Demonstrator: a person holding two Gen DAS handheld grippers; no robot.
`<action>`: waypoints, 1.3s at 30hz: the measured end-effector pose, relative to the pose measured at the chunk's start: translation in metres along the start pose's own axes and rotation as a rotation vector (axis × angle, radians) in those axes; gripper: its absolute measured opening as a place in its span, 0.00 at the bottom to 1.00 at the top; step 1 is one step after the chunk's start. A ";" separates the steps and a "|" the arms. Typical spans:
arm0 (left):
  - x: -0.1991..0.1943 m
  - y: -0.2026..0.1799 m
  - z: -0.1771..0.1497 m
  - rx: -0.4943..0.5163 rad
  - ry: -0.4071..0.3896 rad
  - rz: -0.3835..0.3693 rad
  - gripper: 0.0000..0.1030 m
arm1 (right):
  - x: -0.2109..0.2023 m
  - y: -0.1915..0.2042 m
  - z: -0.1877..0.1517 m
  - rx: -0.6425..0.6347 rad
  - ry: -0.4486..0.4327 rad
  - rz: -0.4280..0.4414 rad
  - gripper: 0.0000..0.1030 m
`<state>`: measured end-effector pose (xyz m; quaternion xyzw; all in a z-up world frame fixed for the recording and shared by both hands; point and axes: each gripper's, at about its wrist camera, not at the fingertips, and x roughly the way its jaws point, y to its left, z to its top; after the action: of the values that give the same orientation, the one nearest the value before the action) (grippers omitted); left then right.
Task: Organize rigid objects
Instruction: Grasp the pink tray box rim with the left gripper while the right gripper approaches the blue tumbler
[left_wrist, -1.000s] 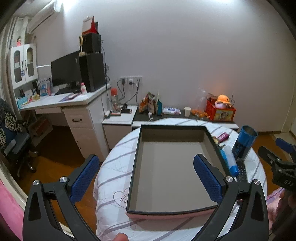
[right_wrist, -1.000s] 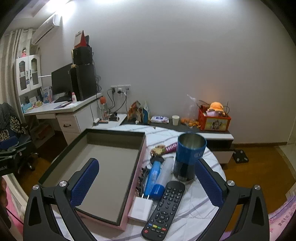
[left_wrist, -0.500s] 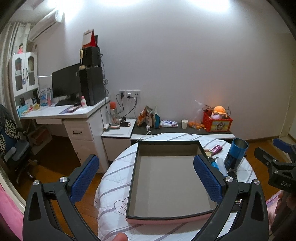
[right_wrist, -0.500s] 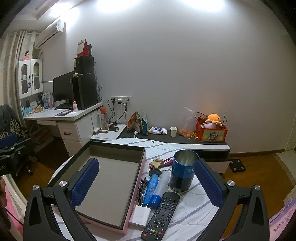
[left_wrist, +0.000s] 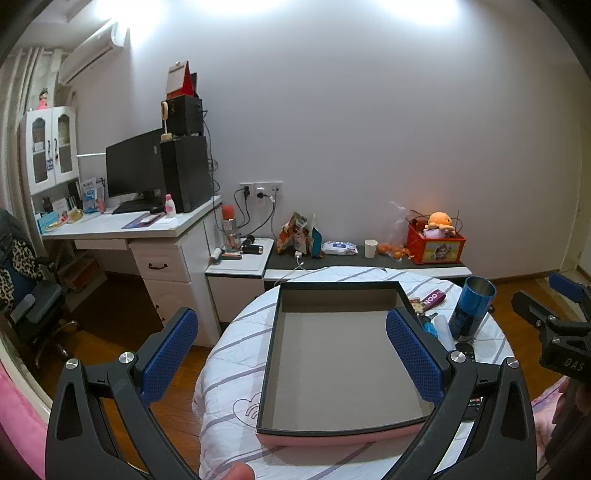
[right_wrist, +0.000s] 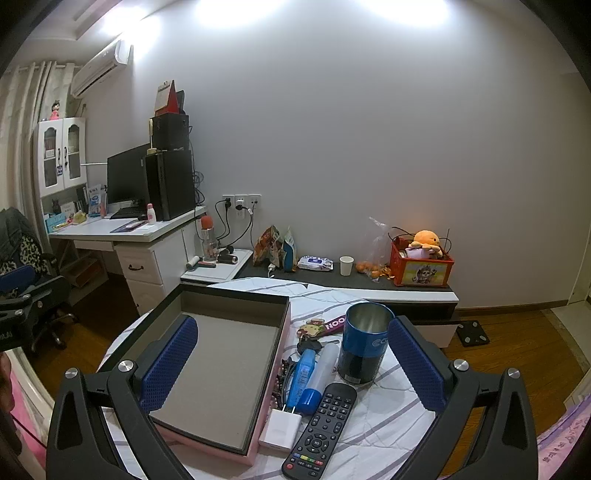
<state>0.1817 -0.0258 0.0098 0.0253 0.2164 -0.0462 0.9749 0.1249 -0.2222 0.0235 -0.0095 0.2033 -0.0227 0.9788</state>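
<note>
An empty pink box with a black rim (left_wrist: 343, 365) (right_wrist: 225, 376) lies on a round table with a striped white cloth (left_wrist: 236, 354). Right of it lie a black remote (right_wrist: 321, 432), a white charger plug (right_wrist: 280, 428), a blue tube (right_wrist: 301, 376), a clear tube with a blue cap (right_wrist: 319, 373), a blue metal cup (right_wrist: 364, 343) (left_wrist: 472, 314), keys and a purple bar (right_wrist: 334, 325). My left gripper (left_wrist: 291, 354) is open above the box. My right gripper (right_wrist: 291, 365) is open above the loose items and also shows in the left wrist view (left_wrist: 554, 321).
A low cabinet (right_wrist: 369, 288) behind the table holds snack bags, wipes, a paper cup and a red toy box (right_wrist: 423, 267). A white desk (left_wrist: 147, 229) with a monitor stands at the left, with an office chair (left_wrist: 26, 295) beside it. Wooden floor surrounds the table.
Both grippers have pulled back and up from the table, so the box and items look smaller and lower in view. Both grippers stay open.
</note>
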 end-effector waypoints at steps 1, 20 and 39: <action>0.001 0.001 0.000 0.001 0.003 0.004 1.00 | 0.000 0.000 0.000 0.000 0.001 0.001 1.00; 0.097 0.035 -0.053 -0.047 0.282 -0.017 0.98 | 0.058 -0.026 -0.031 0.065 0.166 -0.058 1.00; 0.152 0.033 -0.091 0.028 0.504 -0.045 0.27 | 0.089 -0.058 -0.048 0.105 0.244 -0.123 1.00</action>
<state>0.2841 0.0018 -0.1356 0.0446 0.4527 -0.0633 0.8883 0.1850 -0.2847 -0.0542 0.0322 0.3185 -0.0942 0.9427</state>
